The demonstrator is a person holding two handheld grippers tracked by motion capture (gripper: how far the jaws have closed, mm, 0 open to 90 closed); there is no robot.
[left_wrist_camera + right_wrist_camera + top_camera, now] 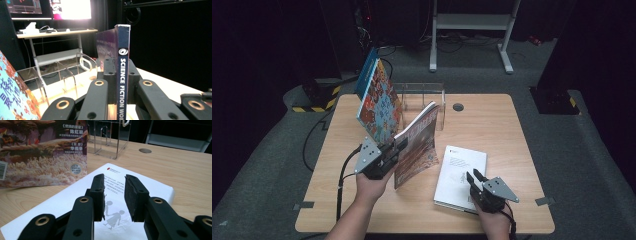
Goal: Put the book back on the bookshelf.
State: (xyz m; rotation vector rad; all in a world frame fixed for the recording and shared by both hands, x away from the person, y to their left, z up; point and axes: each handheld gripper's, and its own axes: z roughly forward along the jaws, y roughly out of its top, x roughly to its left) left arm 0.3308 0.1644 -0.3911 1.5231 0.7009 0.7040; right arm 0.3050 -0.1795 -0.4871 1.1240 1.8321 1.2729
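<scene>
My left gripper (400, 145) is shut on the spine of a magazine (416, 145), which it holds upright over the middle of the table. In the left gripper view the dark blue spine (122, 70) reads SCIENCE FICTION WORLD and sits clamped between the jaws of that gripper (121, 75). A colourful book (379, 100) leans tilted at the left end of a clear acrylic rack (424, 97). My right gripper (475, 175) hovers open just over a white book (460, 172) lying flat at the front right. Nothing is between its pads (136, 195).
The wooden table (492, 125) has a round cable hole (458, 106) behind the white book. The rack's clear dividers (66, 77) stand beyond the left gripper. The magazine's back cover (42, 152) stands left of the right gripper. Dark floor and a desk frame (472, 22) lie beyond.
</scene>
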